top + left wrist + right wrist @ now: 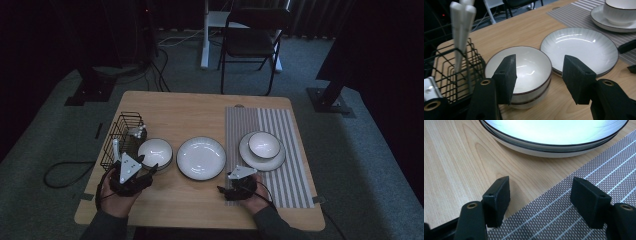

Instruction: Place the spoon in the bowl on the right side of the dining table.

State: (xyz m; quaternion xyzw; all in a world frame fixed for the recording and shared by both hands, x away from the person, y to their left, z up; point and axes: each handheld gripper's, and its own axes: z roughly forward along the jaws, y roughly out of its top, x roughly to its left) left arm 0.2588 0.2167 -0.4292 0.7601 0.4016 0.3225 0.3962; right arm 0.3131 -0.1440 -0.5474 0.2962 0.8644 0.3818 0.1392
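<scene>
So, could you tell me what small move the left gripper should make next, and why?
Probably ease the left gripper forward over the near rim of the bowl: its jaws stand open, nothing between them, and the rim lies just ahead.

Wire basket (122, 134) crowds bowl (155, 152)

A dim room with grey carpet (60, 130), a black folding chair (252, 37) behind the wooden table (200, 110).
</scene>
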